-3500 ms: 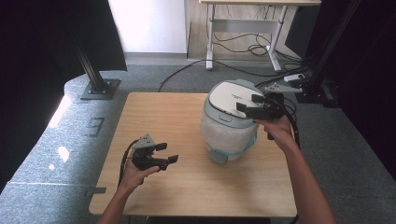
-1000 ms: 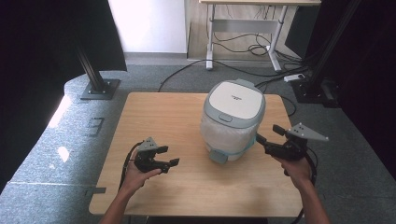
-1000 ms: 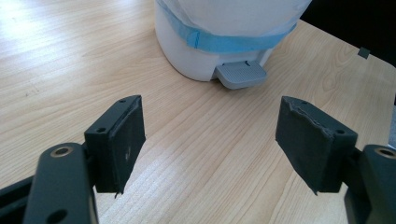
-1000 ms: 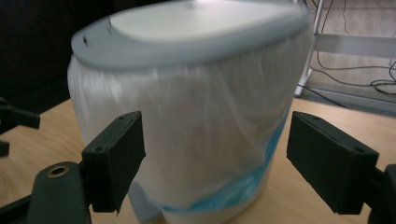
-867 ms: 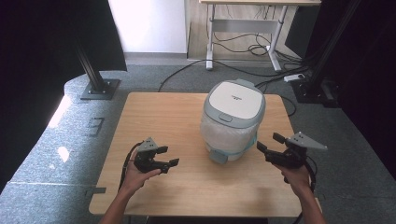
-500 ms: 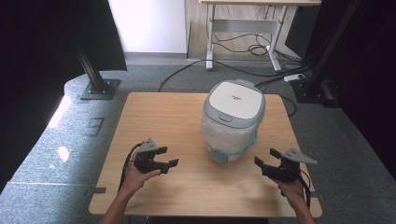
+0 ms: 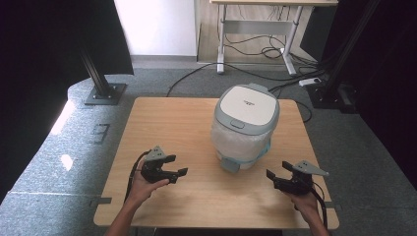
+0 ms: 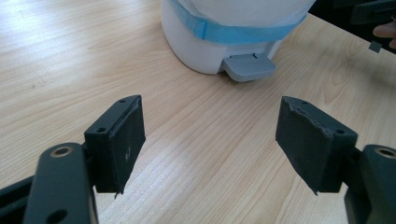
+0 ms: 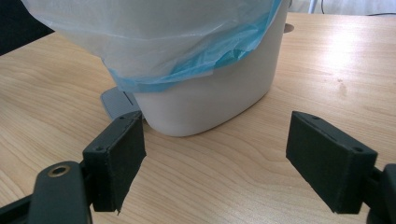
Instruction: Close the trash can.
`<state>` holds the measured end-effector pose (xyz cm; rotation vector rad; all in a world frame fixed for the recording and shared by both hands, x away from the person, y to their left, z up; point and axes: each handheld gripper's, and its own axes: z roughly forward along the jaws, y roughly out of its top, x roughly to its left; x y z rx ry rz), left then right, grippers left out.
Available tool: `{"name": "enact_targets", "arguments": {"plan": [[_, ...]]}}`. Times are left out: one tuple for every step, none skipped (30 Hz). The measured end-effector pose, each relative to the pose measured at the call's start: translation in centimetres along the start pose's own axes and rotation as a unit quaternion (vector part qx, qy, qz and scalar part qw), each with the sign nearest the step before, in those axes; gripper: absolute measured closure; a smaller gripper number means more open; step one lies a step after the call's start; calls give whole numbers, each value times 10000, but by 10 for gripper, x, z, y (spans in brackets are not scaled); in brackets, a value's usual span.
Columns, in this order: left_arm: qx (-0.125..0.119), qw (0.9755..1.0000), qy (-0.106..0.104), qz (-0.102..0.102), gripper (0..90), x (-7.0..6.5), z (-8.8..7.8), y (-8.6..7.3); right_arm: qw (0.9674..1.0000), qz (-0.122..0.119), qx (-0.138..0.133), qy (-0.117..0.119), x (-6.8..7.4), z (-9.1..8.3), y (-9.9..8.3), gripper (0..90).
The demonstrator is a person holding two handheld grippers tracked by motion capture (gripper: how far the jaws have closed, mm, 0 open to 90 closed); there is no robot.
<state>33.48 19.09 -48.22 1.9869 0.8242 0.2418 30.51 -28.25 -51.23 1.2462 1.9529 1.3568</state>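
Note:
A small white pedal bin with a grey-blue lid stands shut on the wooden table, right of centre. A white liner with a blue edge hangs over its rim. Its grey pedal points toward the table's near edge. My left gripper rests low at the near left, open and empty, facing the bin. My right gripper sits at the near right, open and empty, its jaws pointing at the bin's base.
A dark stand base sits on the grey floor behind the table's left corner. A desk frame with cables stands farther back. Black curtains hang at both sides.
My right gripper has come away from the bin's lid, dropped down its right side and drawn back to the near right of the table. The left gripper has stayed put.

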Motion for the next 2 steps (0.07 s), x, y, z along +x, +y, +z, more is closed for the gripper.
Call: {"name": "enact_targets", "arguments": {"plan": [[2,10000,0,2,235,0,0,0,10000,-4,-2,-4,0,0,0,190],[5,10000,-1,10,235,0,0,0,10000,-9,4,-2,0,0,0,189]]}}
